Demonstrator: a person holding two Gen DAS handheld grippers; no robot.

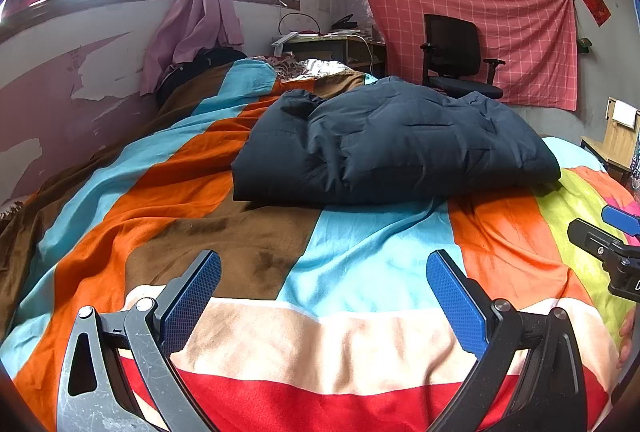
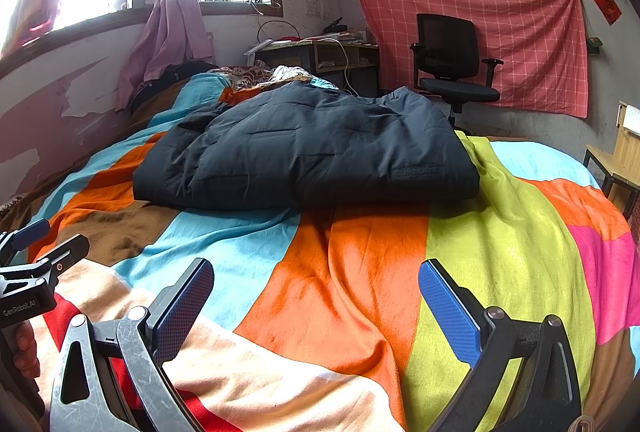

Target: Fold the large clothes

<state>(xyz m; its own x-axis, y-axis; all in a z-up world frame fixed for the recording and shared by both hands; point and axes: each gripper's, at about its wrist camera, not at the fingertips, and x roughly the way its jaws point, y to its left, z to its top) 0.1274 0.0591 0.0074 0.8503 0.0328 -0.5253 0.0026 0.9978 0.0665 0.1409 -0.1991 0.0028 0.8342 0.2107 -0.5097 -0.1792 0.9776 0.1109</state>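
Observation:
A dark navy padded jacket (image 1: 392,144) lies folded into a thick rectangular bundle on the striped bedspread (image 1: 248,232), beyond both grippers. My left gripper (image 1: 324,272) hovers open over the near end of the bed, nothing between its blue pads. In the right wrist view the same jacket (image 2: 312,156) sits ahead and slightly left. My right gripper (image 2: 316,280) is open too, held above the orange and lime stripes of the bedspread (image 2: 500,252), well short of the jacket. Each gripper shows at the other view's edge: the right gripper (image 1: 616,228), the left gripper (image 2: 36,244).
A black office chair (image 1: 456,60) stands past the bed before a pink checked cloth (image 1: 520,40) on the wall. A cluttered desk (image 1: 340,48) sits by the window, with a pink curtain (image 1: 196,20) hanging left. A wooden stool (image 2: 616,160) is at the bed's right side.

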